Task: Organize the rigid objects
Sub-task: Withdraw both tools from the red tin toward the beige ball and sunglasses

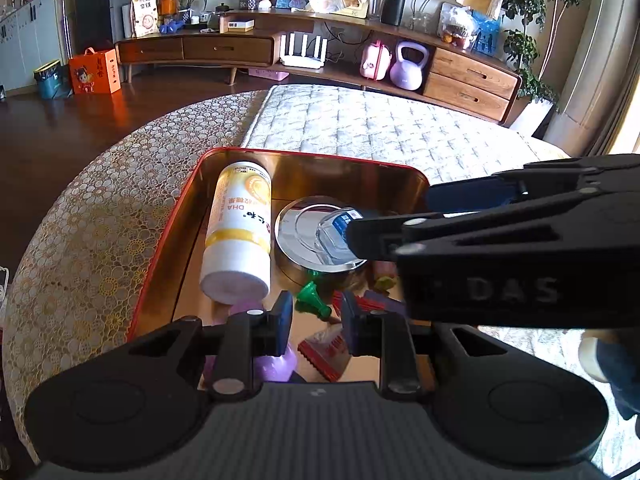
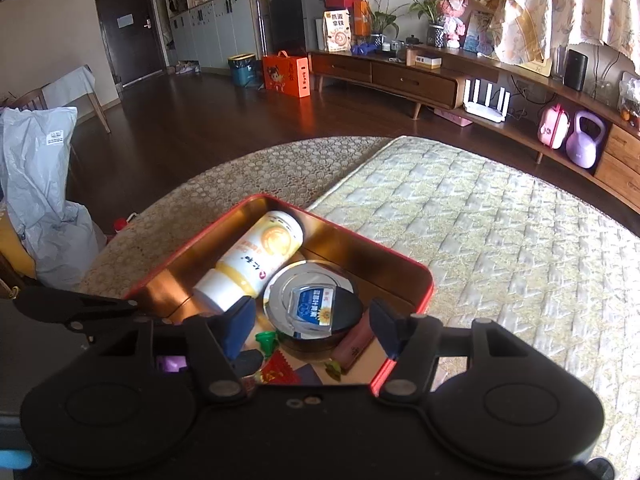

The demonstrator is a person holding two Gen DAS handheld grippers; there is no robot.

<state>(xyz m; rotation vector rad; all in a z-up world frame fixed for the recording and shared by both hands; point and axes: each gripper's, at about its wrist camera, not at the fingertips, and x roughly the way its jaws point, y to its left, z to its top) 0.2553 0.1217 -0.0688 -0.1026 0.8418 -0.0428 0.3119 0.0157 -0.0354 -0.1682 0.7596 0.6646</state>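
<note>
Two grippers hover over the red tin [image 2: 420,280] at frame centre: right gripper [image 2: 312,322] jaws apart above the clear sachet [image 2: 312,310] on the round lid [image 2: 280,292], so lift straight up clear; left gripper [image 1: 314,318] nearly closed, empty.

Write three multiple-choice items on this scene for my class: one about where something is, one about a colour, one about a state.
1. Where does the white and yellow bottle lie?
A. In the red tin
B. On the quilted mat
C. On the floor

2. What colour is the small cone-shaped piece in the tin?
A. Blue
B. Green
C. Orange

3. How does the right gripper stand?
A. Shut on the bottle
B. Shut on the round tin
C. Open, holding nothing

Answers: 1 A, the bottle lies on its side inside the tin's walls; 2 B, it is bright green; 3 C, its pads stand apart and touch nothing.
</note>
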